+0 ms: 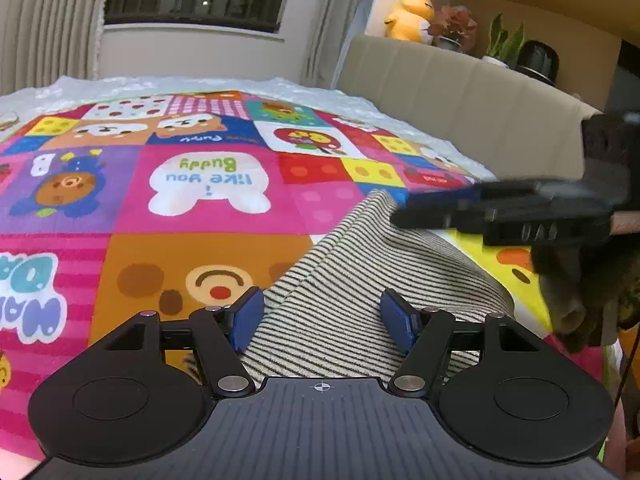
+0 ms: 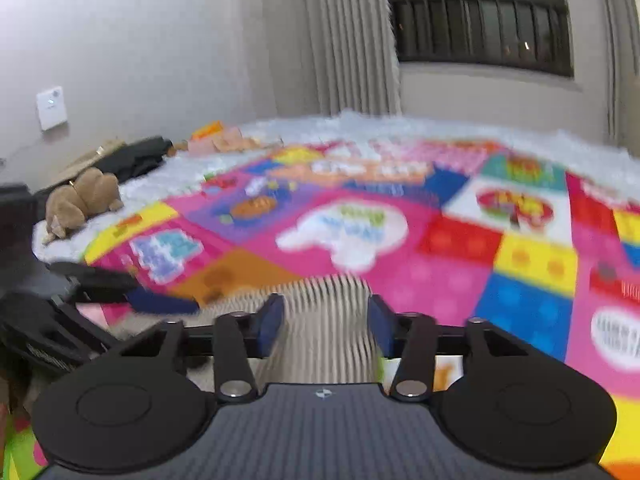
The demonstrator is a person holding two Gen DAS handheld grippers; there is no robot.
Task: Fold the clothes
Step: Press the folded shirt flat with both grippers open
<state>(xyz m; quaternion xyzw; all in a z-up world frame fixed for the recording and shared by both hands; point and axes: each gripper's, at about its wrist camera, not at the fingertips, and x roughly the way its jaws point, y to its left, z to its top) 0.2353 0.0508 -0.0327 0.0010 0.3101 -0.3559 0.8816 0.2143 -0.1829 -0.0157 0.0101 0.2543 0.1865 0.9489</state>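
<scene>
Striped cloth fills the near foreground: a beige-and-dark striped garment [image 1: 332,280] bunched on the patchwork play mat [image 1: 200,208] over the bed.

- Left claw [image 1: 322,322]: jaws roughly half open, blue pads either side of a raised ridge of the garment; a gap shows at each pad, so no grip that I can see.
- Right claw [image 2: 326,326]: jaws narrower, cloth rising between the 2 pads. View is blurred; pads look to be pressing the fabric, likely a pinch. From the left wrist view it reaches in over the garment's far peak.
- Plush toy [image 2: 82,196] lies well apart at the mat's edge.

Step, as I judge it: taking hold of 2 points on the garment before lifting and spreading. Next calls for the left claw to close on its ridge, then both to raise together.
</scene>
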